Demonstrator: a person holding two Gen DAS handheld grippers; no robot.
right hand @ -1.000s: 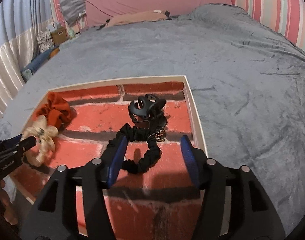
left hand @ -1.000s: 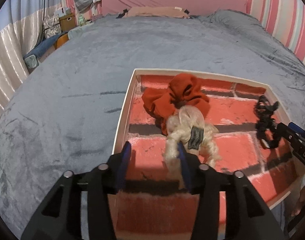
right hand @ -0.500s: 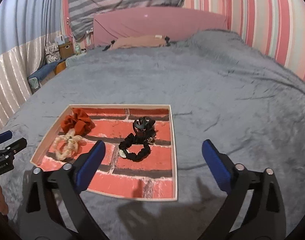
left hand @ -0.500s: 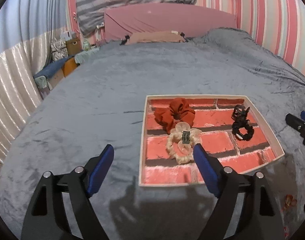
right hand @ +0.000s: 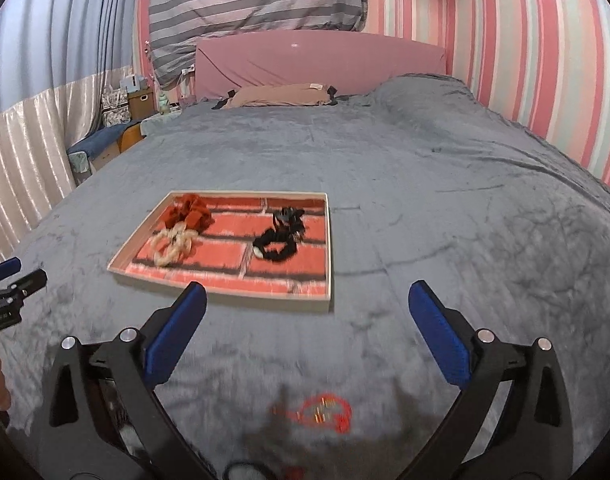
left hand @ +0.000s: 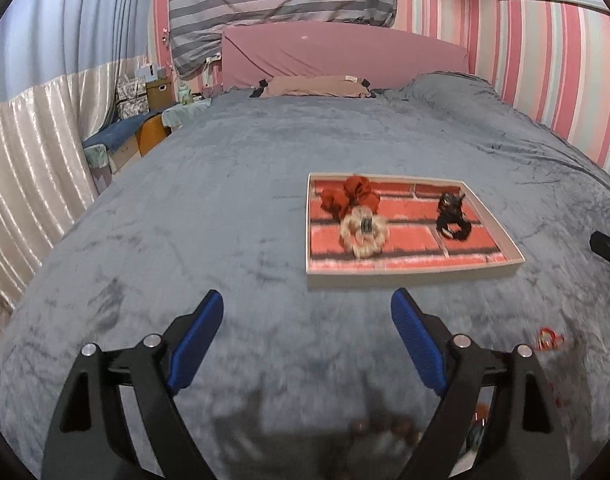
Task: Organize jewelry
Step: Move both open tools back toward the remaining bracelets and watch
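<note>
Both grippers hang over the grey bedspread [right hand: 425, 168], short of the tray [right hand: 328, 240], and neither one carries anything. The left gripper [left hand: 307, 320] has its jaws spread wide with only blanket between them; the right gripper [right hand: 307, 310] is spread just as wide, also empty. Inside the brick-patterned tray lie the red scrunchie [left hand: 351, 198] touching the cream scrunchie [left hand: 363, 232] on the left side, and the black scrunchie [right hand: 275, 246] with a dark hair clip [right hand: 289, 216] on the right. So that batch looks delivered. This reads as the gap between drops, hunting for the next piece. A small red piece of jewelry [right hand: 325, 412] sits on the blanket just below the right gripper, blurred. Next move, likely: the right gripper dips down, straddles that red piece and closes gently, since it lies flat on soft fabric.
</note>
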